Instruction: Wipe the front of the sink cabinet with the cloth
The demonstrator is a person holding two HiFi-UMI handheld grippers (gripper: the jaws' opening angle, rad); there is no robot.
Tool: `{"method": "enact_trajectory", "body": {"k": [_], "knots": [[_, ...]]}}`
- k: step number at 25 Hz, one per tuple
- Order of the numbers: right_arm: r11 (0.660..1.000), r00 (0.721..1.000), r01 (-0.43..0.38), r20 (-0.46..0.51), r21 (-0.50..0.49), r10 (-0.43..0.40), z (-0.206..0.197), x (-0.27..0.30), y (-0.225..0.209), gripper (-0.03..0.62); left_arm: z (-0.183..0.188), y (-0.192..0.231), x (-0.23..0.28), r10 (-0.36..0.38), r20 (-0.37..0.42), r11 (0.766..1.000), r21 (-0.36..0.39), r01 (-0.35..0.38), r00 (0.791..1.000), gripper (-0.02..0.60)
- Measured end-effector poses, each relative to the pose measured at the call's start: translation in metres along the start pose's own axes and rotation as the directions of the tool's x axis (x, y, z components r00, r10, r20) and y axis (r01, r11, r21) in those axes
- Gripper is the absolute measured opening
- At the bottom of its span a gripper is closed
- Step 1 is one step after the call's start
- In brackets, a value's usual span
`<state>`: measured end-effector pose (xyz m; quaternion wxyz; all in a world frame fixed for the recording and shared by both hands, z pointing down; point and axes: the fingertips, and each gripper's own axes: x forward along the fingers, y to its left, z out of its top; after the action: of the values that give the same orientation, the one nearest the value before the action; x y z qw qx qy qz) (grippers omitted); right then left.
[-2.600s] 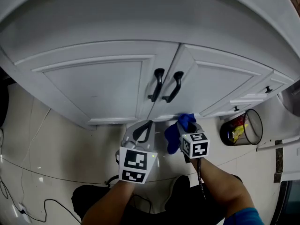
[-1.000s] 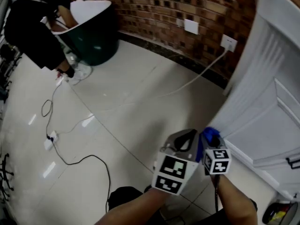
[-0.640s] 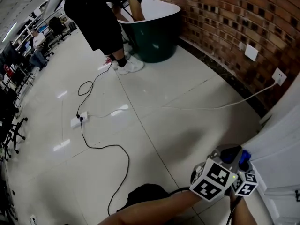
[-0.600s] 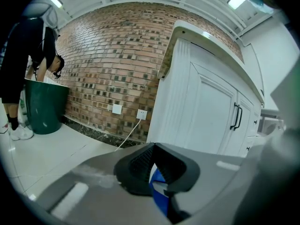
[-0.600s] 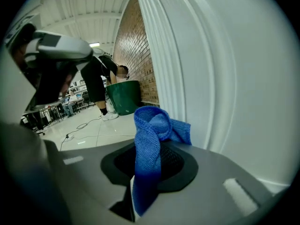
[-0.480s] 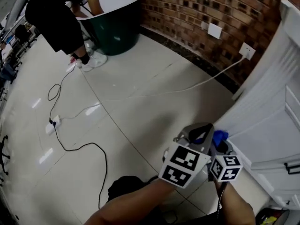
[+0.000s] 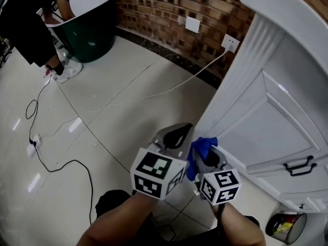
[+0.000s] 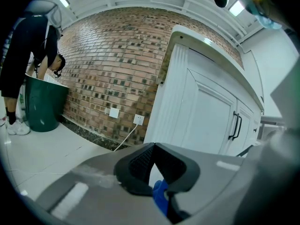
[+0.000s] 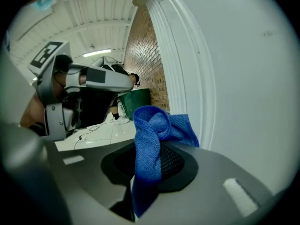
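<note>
The white sink cabinet [image 7: 277, 111] fills the right of the head view, showing its left corner and a door with dark handles [image 7: 299, 166]. My right gripper [image 7: 206, 155] is shut on a bunched blue cloth [image 7: 201, 148], low and close to the cabinet's corner. In the right gripper view the cloth [image 9: 154, 125] stands up out of the right gripper [image 9: 149, 159], beside the cabinet [image 9: 243, 78] but apart from it. My left gripper [image 7: 177, 133] sits just left of the right one, shut with nothing in it. In the left gripper view the left gripper [image 8: 153, 146] faces the cabinet [image 8: 206, 121].
A brick wall [image 7: 169, 4] with two white sockets [image 7: 230, 43] runs behind. A white cable [image 7: 169, 88] trails over the tiled floor. A person [image 7: 28, 24] bends over a dark green tub [image 7: 89, 27]. A black cable [image 7: 56, 163] lies at left. A bin [image 7: 284, 227] stands at lower right.
The head view swung from the cabinet's doors out over the floor, then back to the cabinet's left corner. Both grippers stayed side by side, the cloth still held in the right one.
</note>
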<state>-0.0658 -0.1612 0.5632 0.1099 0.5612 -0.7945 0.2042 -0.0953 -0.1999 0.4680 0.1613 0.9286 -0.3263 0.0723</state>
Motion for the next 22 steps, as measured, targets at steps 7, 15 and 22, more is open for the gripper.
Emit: {"method": "enact_trajectory", "body": {"k": [7, 15, 22], "knots": [[0.998, 0.998, -0.008, 0.058, -0.059, 0.011, 0.020, -0.043, -0.005, 0.089, -0.001, -0.037, 0.022, -0.069, -0.005, 0.998, -0.011, 0.069, 0.998, 0.003], [0.993, 0.989, 0.057, 0.142, -0.107, -0.042, 0.082, -0.071, 0.015, 0.087, 0.026, -0.032, 0.003, -0.042, 0.032, 0.997, 0.064, 0.040, 0.999, 0.003], [0.991, 0.994, 0.076, 0.090, -0.111, -0.066, 0.146, -0.106, 0.037, 0.089, 0.113, -0.027, -0.051, 0.001, 0.044, 0.964, 0.265, -0.012, 0.999, 0.003]]}}
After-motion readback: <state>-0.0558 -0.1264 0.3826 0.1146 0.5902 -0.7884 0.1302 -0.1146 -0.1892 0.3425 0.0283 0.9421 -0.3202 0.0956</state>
